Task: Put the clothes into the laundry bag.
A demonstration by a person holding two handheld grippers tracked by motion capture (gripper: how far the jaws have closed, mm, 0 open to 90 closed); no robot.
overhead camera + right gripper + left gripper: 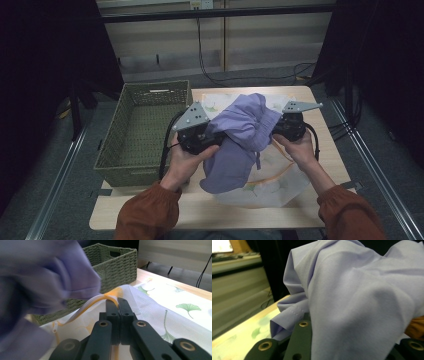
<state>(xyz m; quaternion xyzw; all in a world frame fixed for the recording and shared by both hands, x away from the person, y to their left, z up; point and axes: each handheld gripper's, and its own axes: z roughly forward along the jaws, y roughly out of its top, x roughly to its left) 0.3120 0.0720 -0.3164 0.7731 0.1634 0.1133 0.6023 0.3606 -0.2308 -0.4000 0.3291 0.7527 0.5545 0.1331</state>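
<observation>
A: What's around? Quick.

B: High view: woven green basket (145, 132) left of centre, rectangular, with handle cutouts. It sits half off the left edge of the pale wooden table (200, 212). A white cloth with green leaf print (272, 187) lies spread on the table, with an orange-edged strip at its border.

A: The thing in hand?

B: Lilac garment (240, 135), smooth thin fabric with a stitched hem, bunched at frame centre between both grippers and hanging down over the white cloth. In the left gripper view it drapes over the jaws and blocks most of what's ahead.

A: Tools?

B: Left gripper (200, 140), centre-left, jaws buried in the lilac fabric; it seems to grip it, but the pads are hidden, so I cannot tell. Right gripper (118, 307), jaws pressed fully together in its own view, pinching the orange-edged border of the white cloth. In the high view the right gripper is right of centre, against the garment.

A: Room?

B: Grey floor, dark curtains on both sides, pale wall panels and black cables at the top. Orange sleeves (150, 217) enter from the bottom.
</observation>
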